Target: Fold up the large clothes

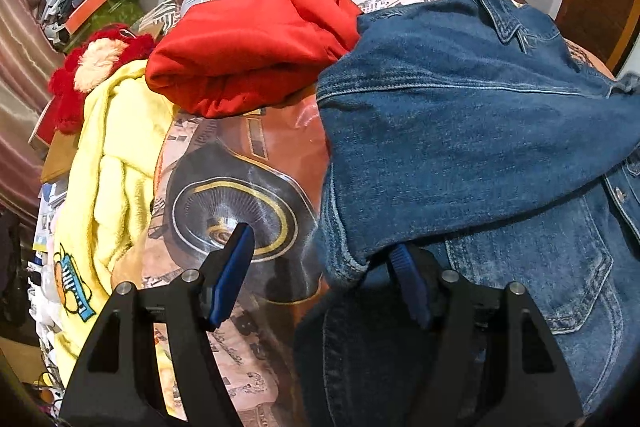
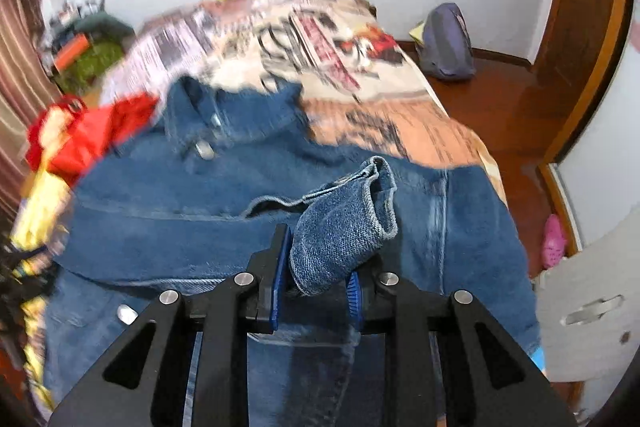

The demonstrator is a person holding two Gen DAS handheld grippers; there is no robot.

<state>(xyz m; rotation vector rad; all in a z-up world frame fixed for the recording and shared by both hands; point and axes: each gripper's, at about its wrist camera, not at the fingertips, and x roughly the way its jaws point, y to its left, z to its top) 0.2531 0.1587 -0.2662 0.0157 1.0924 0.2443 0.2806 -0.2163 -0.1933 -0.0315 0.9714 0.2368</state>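
on the bed (image 1: 248, 147), your right gripper (image 2: 316, 279) pinches the denim jacket's (image 1: 460, 131) cuff (image 2: 340, 227); your left gripper (image 1: 320, 267) stands spread.

right gripper (image 2: 320, 259) clamps denim cuff (image 2: 340, 223) | denim jacket (image 2: 240, 195) spread on printed bedspread (image 2: 360, 67) | red garment (image 2: 100, 131) at left
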